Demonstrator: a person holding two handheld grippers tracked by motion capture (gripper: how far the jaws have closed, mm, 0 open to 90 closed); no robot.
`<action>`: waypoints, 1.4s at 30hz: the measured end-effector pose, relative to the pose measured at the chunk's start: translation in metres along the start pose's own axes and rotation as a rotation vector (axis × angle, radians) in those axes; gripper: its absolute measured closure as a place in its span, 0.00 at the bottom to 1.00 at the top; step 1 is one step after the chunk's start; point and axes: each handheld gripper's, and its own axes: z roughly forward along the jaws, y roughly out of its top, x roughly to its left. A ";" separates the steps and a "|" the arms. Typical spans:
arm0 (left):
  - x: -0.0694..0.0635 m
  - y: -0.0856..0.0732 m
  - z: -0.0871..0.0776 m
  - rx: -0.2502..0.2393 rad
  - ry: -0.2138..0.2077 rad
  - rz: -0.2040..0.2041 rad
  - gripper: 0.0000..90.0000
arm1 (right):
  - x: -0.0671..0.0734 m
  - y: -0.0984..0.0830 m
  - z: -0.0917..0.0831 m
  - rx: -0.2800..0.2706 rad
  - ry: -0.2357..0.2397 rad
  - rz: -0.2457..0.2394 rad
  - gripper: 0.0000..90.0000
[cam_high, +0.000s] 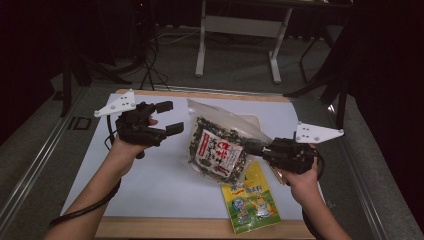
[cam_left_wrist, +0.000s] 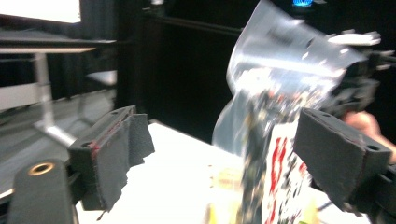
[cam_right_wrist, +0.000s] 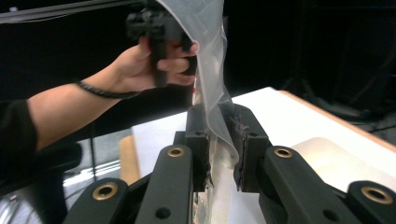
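A clear plastic bag (cam_high: 231, 121) with a dark seaweed snack pack (cam_high: 218, 148) inside is raised over the white table top (cam_high: 150, 180). My right gripper (cam_high: 256, 146) is shut on the bag's right edge. In the right gripper view its pads (cam_right_wrist: 200, 140) pinch the clear film (cam_right_wrist: 212, 60). My left gripper (cam_high: 171, 117) is open just left of the bag, without touching it. In the left gripper view its jaws stand wide apart and the bag (cam_left_wrist: 280, 93) hangs ahead between them, nearer the right pad (cam_left_wrist: 334, 149). A yellow-green packet (cam_high: 251, 197) lies flat near the table's front edge.
A wooden strip (cam_high: 165, 227) runs along the table's front edge. Behind the table stands a white frame (cam_high: 201, 45) on a grey floor, with cables (cam_high: 150, 65) beside it. Dark curtains close off both sides. The person's left hand (cam_right_wrist: 144, 65) shows in the right gripper view.
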 end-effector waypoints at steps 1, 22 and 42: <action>0.000 0.000 0.000 0.000 0.000 0.000 0.11 | 0.000 0.000 0.000 0.000 0.000 0.000 0.88; 0.003 -0.062 -0.013 0.080 0.298 0.094 0.02 | -0.044 0.023 -0.018 -0.024 -0.348 -0.055 0.88; -0.007 -0.115 -0.016 0.143 0.316 0.042 0.01 | -0.097 -0.009 0.009 0.058 -0.456 -0.022 0.88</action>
